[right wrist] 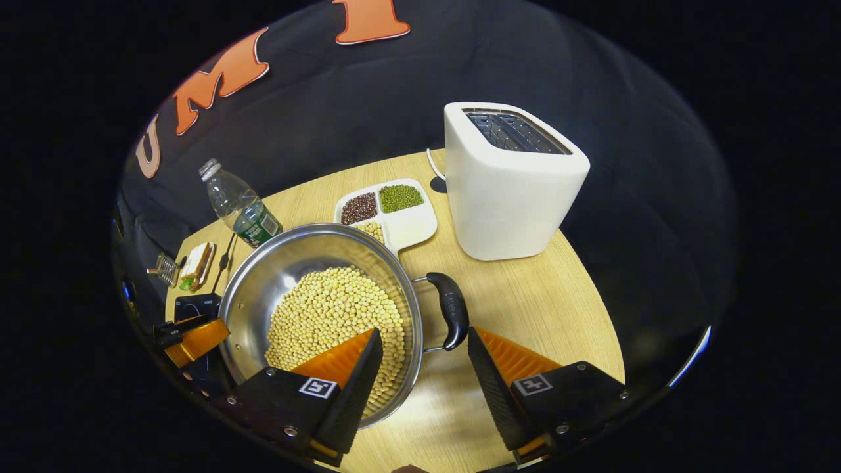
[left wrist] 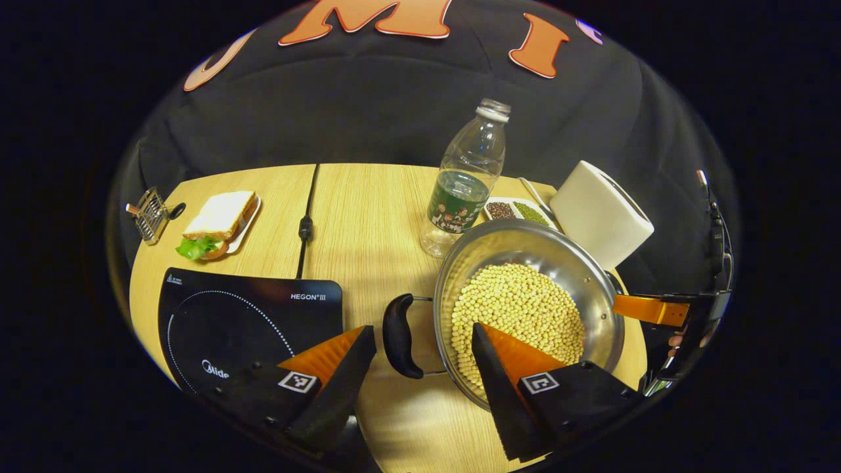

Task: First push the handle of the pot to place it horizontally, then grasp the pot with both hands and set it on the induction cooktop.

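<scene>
A steel pot (left wrist: pixel 578 263) full of pale soybeans (left wrist: pixel 519 302) stands on the wooden table, right of the black induction cooktop (left wrist: pixel 243 315). Its black left handle (left wrist: pixel 401 335) lies between the spread fingers of my left gripper (left wrist: pixel 424 351), which is open and not touching it. In the right gripper view, the pot (right wrist: pixel 276 276) has its black right handle (right wrist: pixel 450 315) just ahead of my open right gripper (right wrist: pixel 424 351), whose left finger overlaps the rim. The right gripper's orange finger (left wrist: pixel 650 309) shows beyond the pot's far side, and the left gripper (right wrist: pixel 194 338) shows by the pot's left edge.
A water bottle (left wrist: pixel 466 190) and a divided dish of beans (right wrist: pixel 387 210) stand behind the pot. A white toaster (right wrist: pixel 512 184) is at the back right. A sandwich on a plate (left wrist: pixel 220 220), a small wire rack (left wrist: pixel 151 213) and a black cable (left wrist: pixel 305 223) lie beyond the cooktop.
</scene>
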A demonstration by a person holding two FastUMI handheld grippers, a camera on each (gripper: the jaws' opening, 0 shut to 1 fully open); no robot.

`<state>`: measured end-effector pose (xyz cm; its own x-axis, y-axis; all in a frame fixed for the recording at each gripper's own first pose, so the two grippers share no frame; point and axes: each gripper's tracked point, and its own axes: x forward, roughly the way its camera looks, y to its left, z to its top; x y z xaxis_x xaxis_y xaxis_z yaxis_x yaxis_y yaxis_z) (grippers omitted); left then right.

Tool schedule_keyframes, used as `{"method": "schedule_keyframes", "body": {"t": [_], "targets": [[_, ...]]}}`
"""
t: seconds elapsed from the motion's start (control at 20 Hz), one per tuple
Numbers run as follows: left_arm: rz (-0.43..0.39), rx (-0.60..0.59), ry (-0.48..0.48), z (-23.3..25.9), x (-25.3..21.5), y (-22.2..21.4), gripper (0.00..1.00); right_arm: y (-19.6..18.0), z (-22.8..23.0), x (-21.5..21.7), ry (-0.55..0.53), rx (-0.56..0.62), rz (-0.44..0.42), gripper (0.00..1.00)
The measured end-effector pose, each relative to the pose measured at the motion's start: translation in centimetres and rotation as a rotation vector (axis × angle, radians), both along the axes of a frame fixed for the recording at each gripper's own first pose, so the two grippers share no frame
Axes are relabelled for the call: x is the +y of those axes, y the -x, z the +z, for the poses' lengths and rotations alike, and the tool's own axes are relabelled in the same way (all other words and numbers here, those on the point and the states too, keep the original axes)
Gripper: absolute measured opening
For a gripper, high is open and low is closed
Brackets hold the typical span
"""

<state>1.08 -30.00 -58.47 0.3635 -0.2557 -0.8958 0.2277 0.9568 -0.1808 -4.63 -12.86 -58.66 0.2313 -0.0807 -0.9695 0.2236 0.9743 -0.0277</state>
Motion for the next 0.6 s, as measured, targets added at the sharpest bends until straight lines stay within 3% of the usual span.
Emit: {"method": "schedule_keyframes", "body": {"t": [0.1,0.15,0.3,0.35,0.4,0.5,0.55,0.6], "targets": [[0.017,-0.002,-0.008,-1.1,-0.1,-0.4,0.99,-0.2,-0.6,-0.2,0.016,-0.004,0.002,0.83],[0.031,-0.008,-0.012,-1.6,-0.2,-0.7,0.94,-0.2,-1.0,-0.5,0.024,-0.002,0.008,0.83],[0.039,-0.019,-0.050,-3.5,0.1,-0.7,0.92,-0.2,-1.9,-0.7,0.027,-0.006,0.019,0.83],[0.034,-0.024,-0.057,-4.1,0.1,-0.6,0.89,-0.6,-2.3,-0.7,0.027,-0.016,0.023,0.83],[0.036,-0.038,-0.061,-4.5,-0.1,-0.9,0.79,-0.7,-2.6,-0.8,0.031,-0.028,0.031,0.83],[0.036,-0.071,-0.078,-5.0,-0.2,-1.3,0.79,-0.7,-3.1,-0.5,0.034,-0.037,0.048,0.83],[0.039,-0.082,-0.087,-5.5,-0.3,-1.3,0.73,-0.7,-3.3,-0.3,0.027,-0.037,0.053,0.83],[0.033,-0.102,-0.094,-5.4,-0.6,-1.3,0.79,-0.8,-3.4,-0.3,0.032,-0.043,0.061,0.83]]}}
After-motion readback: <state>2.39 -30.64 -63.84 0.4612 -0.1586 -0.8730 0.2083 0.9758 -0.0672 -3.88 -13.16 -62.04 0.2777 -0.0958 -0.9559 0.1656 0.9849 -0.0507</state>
